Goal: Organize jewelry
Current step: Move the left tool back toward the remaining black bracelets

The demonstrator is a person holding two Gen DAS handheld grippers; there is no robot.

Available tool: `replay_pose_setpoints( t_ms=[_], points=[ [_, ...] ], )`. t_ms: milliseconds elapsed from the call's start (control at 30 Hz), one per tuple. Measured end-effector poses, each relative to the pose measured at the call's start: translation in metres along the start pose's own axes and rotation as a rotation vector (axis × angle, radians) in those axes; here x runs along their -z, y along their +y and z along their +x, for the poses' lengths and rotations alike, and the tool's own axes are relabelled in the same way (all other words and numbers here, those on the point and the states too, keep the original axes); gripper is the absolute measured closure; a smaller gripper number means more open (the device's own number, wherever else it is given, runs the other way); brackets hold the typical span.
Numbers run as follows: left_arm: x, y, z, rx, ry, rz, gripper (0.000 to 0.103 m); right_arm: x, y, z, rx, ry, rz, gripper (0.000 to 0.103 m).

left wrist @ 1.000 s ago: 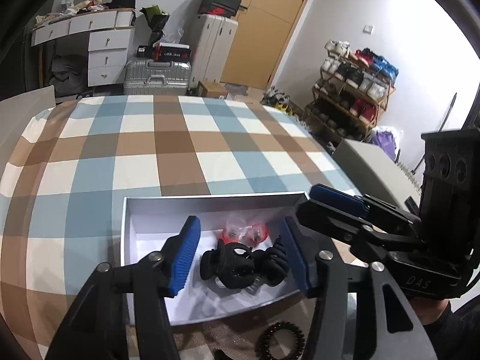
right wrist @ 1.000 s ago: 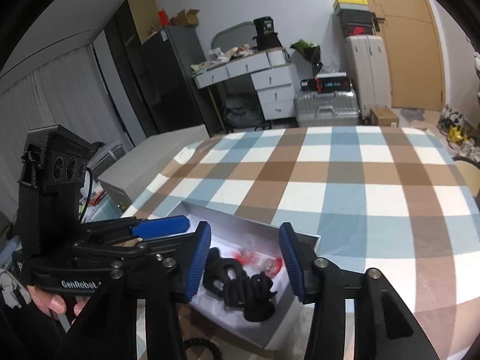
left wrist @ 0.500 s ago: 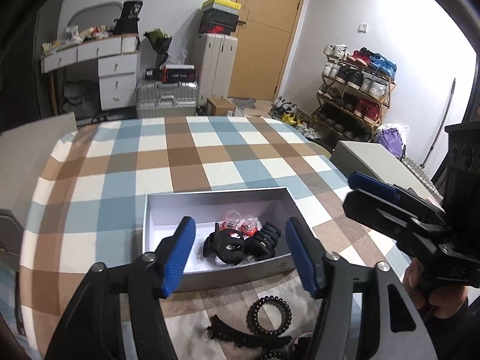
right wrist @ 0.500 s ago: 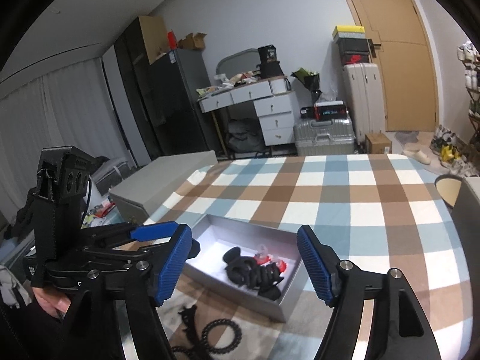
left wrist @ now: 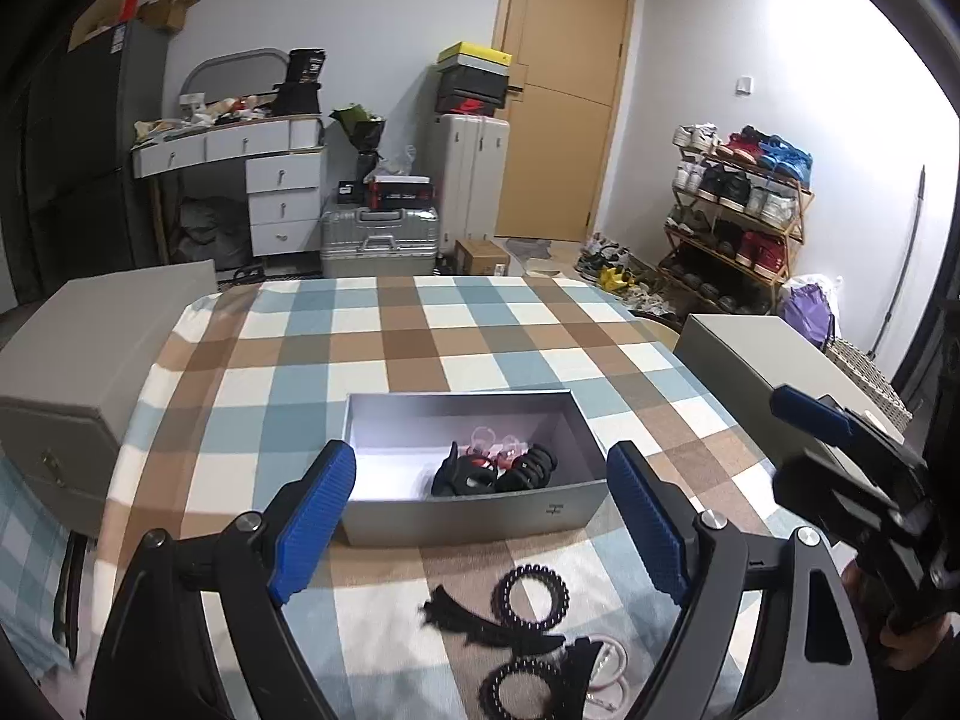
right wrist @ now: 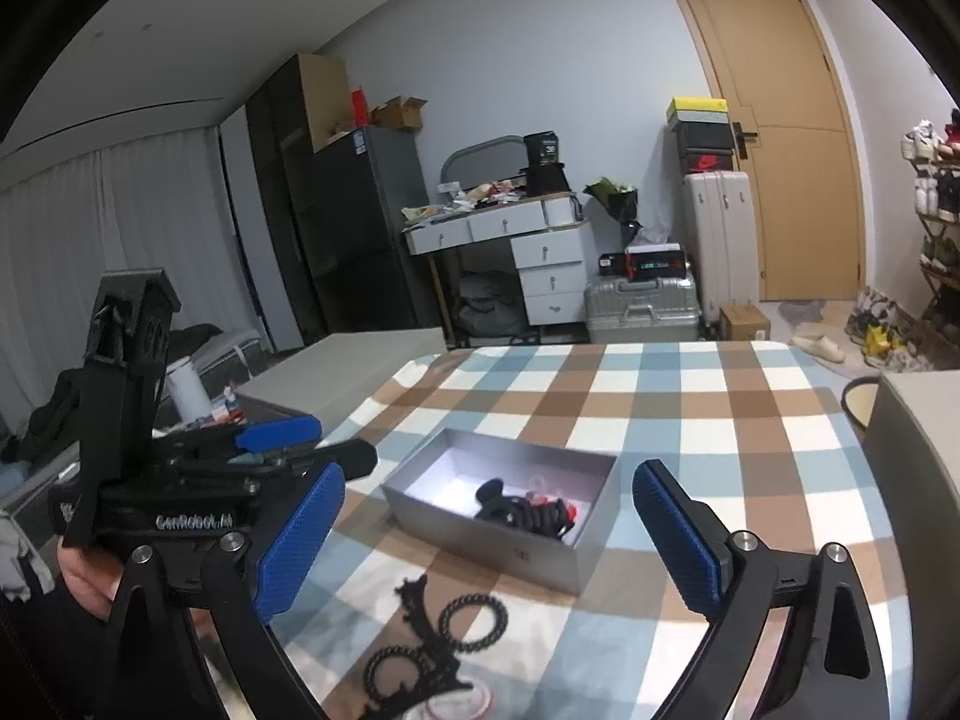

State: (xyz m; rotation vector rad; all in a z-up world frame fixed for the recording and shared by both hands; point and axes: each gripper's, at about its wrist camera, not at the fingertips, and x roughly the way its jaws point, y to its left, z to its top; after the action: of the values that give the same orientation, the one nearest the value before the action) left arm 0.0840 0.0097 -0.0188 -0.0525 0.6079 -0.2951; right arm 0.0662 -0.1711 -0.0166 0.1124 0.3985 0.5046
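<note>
Both my grippers hang above the near edge of the checked tablecloth [left wrist: 420, 348], neither touching anything. The left gripper [left wrist: 480, 516] has its blue fingers [left wrist: 312, 516] spread wide apart with nothing between them. The right gripper [right wrist: 486, 540] is likewise wide apart and holds nothing; in the left wrist view it shows at the right edge of frame, side-on.

The grey box [left wrist: 474, 510] sits open on the cloth, near the middle of the table and beyond both sets of fingertips. Inside it, toward its right end, lie two black claw clips [left wrist: 492, 474] pressed against each other, with small red-and-clear pieces [left wrist: 498, 444] just behind them. I cannot tell what those small pieces are. The left part of the box floor is bare white.

On the cloth in front of the box, on my near side, a loose cluster lies outside it: a black spiral hair tie [left wrist: 531, 588], a flat black toothed clip [left wrist: 474, 621] touching it, a second spiral tie [left wrist: 528, 690] nearer still, and a pale pink ring [left wrist: 609, 669] at the right of the cluster. In the right wrist view the same cluster [right wrist: 432, 654] sits low between the fingers, partly cut by the frame edge.

A grey closed case [left wrist: 90, 360] stands left of the table.
</note>
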Motion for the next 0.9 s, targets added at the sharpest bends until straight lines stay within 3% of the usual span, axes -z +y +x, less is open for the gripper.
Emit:
replay_pose_setpoints(
  t_ms=[200, 667, 900],
  points=[
    [0.020, 0.005, -0.015, -0.031, -0.022, -0.062, 0.004, 0.019, 0.010, -0.012, 0.010, 0.026, -0.035, 0.000],
    [0.077, 0.016, -0.029, -0.122, 0.040, -0.082, 0.001, 0.096, 0.025, 0.002, 0.062, 0.253, -0.106, 0.000],
    [0.106, 0.029, -0.024, -0.111, 0.138, -0.112, 0.001, 0.120, 0.025, 0.013, 0.060, 0.326, -0.111, 0.000]
  ],
)
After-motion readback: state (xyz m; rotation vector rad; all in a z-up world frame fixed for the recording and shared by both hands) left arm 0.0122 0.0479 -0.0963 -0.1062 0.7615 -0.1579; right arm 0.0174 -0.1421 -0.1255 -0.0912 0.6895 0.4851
